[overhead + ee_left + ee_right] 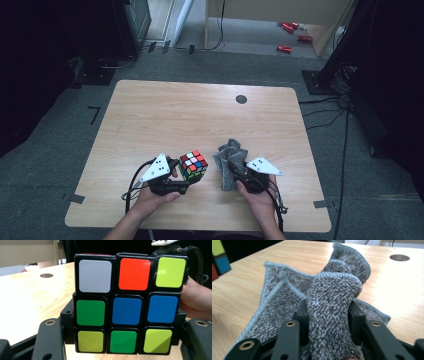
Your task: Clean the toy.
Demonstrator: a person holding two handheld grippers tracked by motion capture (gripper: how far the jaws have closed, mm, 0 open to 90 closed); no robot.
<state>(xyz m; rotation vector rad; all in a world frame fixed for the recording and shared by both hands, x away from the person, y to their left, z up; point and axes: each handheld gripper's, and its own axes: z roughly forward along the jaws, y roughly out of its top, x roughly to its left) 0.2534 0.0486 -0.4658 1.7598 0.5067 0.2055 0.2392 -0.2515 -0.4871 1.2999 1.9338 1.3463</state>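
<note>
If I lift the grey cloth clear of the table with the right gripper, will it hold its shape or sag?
The grey cloth will probably sag: it is already folded and crumpled, so it looks soft and floppy. Its fuzzy pile should resist slipping between the right gripper's jaws, which pinch a thick fold. Loose corners lying on the table would likely dangle and drag, perhaps toward the cube.

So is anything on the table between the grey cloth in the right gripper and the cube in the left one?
Nothing visible: only bare table lies between the cloth and the cube.
</note>
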